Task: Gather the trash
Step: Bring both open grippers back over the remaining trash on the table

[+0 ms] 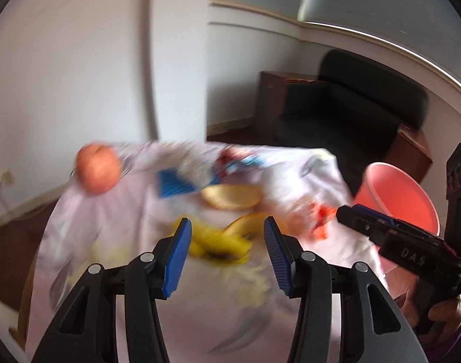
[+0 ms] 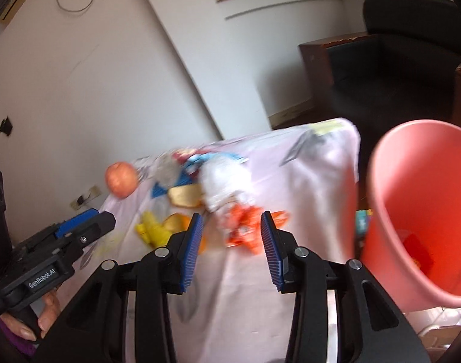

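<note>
Hovering over the cloth-covered table (image 2: pixel 306 181), you have both tools empty with their jaws standing apart: the left gripper (image 1: pixel 227 236) points at the yellow banana peel (image 1: pixel 218 242), and the right gripper (image 2: pixel 232 233) frames the orange wrapper (image 2: pixel 245 230). The rest of the trash lies beyond on the cloth: a white crumpled bag (image 2: pixel 221 178), a blue packet (image 1: pixel 173 186) and a tan, bread-like round (image 1: pixel 230 196). The pink bin (image 2: pixel 420 211) stands off the table's right edge, already holding something red.

Your risks look like these. Both views are smeared, so you are probably moving fast; closing on the wrapper at this pace could miss it or pinch the loose cloth instead, dragging everything on it. The orange fruit (image 1: pixel 97 171) sits near the far left edge, and a tugged cloth could roll it off; whether it counts as trash is unclear. With the grippers close together, swinging the right one toward the bin could clip the left. The peel is limp and may slip out.
</note>
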A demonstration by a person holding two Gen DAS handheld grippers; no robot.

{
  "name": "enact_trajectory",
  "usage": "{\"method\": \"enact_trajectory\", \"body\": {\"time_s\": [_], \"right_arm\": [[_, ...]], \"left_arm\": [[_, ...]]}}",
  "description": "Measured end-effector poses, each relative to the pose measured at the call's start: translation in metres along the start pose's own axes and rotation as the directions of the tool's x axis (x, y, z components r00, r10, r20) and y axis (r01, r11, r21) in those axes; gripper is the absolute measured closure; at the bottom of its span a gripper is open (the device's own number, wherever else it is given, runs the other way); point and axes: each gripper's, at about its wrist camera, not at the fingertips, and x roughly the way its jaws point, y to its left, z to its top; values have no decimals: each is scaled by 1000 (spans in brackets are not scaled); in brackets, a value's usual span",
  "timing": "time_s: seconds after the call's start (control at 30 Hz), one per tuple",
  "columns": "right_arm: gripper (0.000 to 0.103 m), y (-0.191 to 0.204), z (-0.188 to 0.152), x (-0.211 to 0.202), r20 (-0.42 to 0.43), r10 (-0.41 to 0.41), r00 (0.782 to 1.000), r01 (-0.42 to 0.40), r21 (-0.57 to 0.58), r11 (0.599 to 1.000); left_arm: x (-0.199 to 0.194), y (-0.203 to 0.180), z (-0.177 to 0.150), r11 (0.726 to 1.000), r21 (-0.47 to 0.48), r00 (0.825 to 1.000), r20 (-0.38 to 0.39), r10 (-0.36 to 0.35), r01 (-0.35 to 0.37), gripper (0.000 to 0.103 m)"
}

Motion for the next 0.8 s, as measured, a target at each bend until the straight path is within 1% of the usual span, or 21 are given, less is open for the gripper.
{"method": "enact_trajectory", "body": {"time_s": [0.1, 0.2, 0.3, 0.37, 0.47, 0.57, 0.73, 0.8], "right_arm": [[62, 17, -6, 6, -31, 21, 999, -21, -14, 1000], [62, 38, -16, 13, -66, 30, 997, -32, -32, 999], [62, 53, -25, 22, -107, 31, 994, -36, -39, 999], [62, 62, -28, 27, -125, 27, 992, -34, -51, 998], [62, 75, -29, 29, -130, 14, 991, -23, -71, 997], [62, 81, -29, 32, -135, 8, 991, -16, -60, 998], [62, 93, -31, 41, -170, 0, 986, -10, -54, 998], [62, 99, -31, 42, -177, -2, 984, -9, -61, 998]], "left_arm": [[-3, 22, -14, 999, -46, 999, -37, 19, -20, 54], [-7, 38, -20, 995, -91, 999, -41, 23, -26, 54], [-9, 50, -23, 993, -112, 999, -37, 24, -28, 53], [-10, 55, -27, 992, -122, 999, -40, 14, -19, 50], [-11, 63, -33, 992, -128, 999, -46, -3, -3, 49], [-9, 71, -36, 990, -142, 997, -64, -38, 28, 45], [-9, 83, -40, 986, -155, 995, -69, -71, 59, 44], [-9, 87, -42, 984, -163, 994, -66, -83, 72, 41]]}}
